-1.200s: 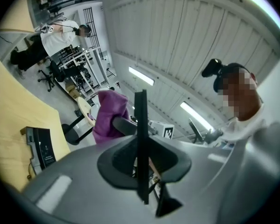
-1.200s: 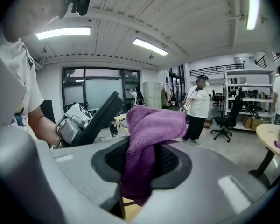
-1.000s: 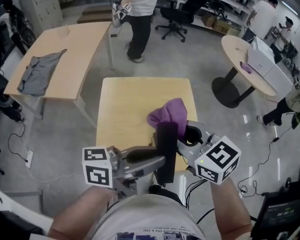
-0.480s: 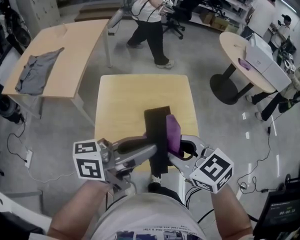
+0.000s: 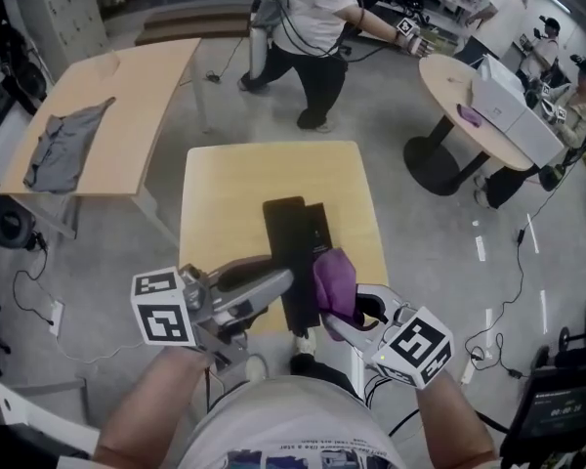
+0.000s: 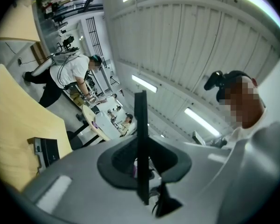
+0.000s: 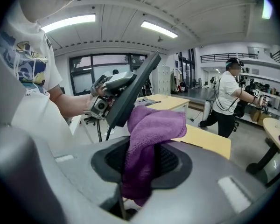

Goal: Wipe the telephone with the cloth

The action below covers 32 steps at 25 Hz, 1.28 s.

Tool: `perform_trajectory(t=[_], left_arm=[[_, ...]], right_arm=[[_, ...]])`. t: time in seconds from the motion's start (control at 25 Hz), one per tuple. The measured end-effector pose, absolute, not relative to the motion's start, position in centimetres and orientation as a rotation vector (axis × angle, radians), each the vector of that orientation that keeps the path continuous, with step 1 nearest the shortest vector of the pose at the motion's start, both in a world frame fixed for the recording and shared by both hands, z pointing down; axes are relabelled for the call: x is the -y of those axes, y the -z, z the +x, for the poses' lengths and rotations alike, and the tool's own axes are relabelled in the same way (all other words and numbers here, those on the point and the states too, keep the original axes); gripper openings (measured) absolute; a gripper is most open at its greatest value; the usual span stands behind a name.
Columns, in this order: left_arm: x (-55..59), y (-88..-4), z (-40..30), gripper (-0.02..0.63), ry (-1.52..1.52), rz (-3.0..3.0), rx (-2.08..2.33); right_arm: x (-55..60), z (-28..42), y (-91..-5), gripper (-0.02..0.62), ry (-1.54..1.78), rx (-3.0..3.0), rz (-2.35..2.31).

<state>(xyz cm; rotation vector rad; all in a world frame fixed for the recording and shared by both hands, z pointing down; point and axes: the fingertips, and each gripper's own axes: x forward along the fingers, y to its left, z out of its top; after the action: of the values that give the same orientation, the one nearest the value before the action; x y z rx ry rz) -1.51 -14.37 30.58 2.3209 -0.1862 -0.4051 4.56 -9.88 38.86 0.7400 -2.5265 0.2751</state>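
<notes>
Wiping underway: left claw (image 5: pixel 273 283) clamps black telephone (image 5: pixel 291 247) over desk (image 5: pixel 225 193); right claw (image 5: pixel 350 313) pinches purple cloth (image 5: pixel 334 279) beside it. Next: drag cloth along face.

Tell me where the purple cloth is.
Head view, lower centre-right: the purple cloth is clamped in the right gripper, at the right edge of the black telephone that the left gripper holds.

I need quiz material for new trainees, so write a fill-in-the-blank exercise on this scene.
The left hand-held gripper is shut on the black ____.
The right hand-held gripper is shut on a ____ cloth.
In the head view, the cloth sits to the ____ of the telephone.
Missing words: telephone; purple; right.
</notes>
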Motion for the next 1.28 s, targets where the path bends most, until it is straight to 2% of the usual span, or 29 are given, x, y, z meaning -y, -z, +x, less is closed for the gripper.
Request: perform_trajectory(t=[0.84, 1.28], left_arm=[[16.5, -32.7, -2.8, 0.080, 0.390, 2.299, 0.277], [18.4, -38.0, -2.0, 0.080, 0.321, 2.230, 0.367]], right_arm=[[6.3, 5.4, -40.0, 0.114, -0.377, 2.493, 0.795], [9.6, 10.9, -37.8, 0.114, -0.432, 2.512, 1.104]])
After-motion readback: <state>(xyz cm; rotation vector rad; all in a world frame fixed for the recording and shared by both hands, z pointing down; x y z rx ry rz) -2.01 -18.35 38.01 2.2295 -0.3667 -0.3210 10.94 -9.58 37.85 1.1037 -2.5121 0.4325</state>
